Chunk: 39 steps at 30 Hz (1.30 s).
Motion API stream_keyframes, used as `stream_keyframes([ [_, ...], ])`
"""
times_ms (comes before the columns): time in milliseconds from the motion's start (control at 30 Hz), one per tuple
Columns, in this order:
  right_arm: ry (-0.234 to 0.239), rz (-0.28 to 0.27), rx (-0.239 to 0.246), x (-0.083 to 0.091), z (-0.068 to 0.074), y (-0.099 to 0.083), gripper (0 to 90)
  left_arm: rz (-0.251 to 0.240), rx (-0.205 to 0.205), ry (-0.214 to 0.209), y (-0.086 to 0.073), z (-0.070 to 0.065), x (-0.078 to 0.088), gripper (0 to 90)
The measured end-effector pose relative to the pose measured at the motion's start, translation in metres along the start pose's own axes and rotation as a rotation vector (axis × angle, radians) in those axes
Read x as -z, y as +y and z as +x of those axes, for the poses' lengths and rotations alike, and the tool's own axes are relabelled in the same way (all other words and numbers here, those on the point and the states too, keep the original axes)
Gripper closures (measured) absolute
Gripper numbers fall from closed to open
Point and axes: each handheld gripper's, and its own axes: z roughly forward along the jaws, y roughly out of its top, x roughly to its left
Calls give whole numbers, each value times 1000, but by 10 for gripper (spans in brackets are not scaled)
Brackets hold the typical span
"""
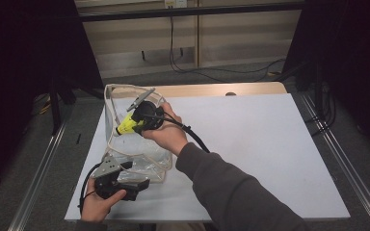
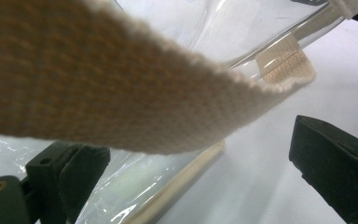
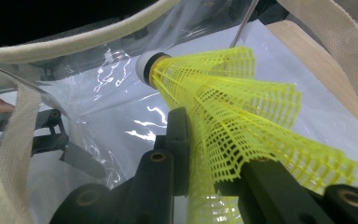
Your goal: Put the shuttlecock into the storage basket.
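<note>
Right gripper fingers tight around yellow shuttlecock

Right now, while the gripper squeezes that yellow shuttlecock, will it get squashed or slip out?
Probably a little squashed: the shuttlecock has a thin open-mesh skirt, and the right gripper pinches that skirt, which already looks pressed in. It likely springs back, being plastic-looking netting. It seems very light, so slipping looks unlikely, but the round white cork tip could let it roll in an arc if dropped.

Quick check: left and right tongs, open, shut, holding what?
Left tongs: open, beige webbing strap lying across, ungripped.
Right tongs: shut on yellow plastic mesh shuttlecock.
</note>
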Motion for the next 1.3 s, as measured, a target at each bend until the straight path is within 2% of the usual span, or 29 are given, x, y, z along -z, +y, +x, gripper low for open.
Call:
stream_keyframes([
  [433,-15,21,0,-8,2,3,794,-1,0,-3,0,0,0,50],
  [933,-3,29,-25,-22,7,5,792,2,0,-8,0,1,1,51],
  [1167,1,34,-44,-21,8,6,792,-3,1,-6,0,1,1,51],
  [1300,-1,37,-37,-19,11,8,792,0,0,-6,0,1,1,51],
])
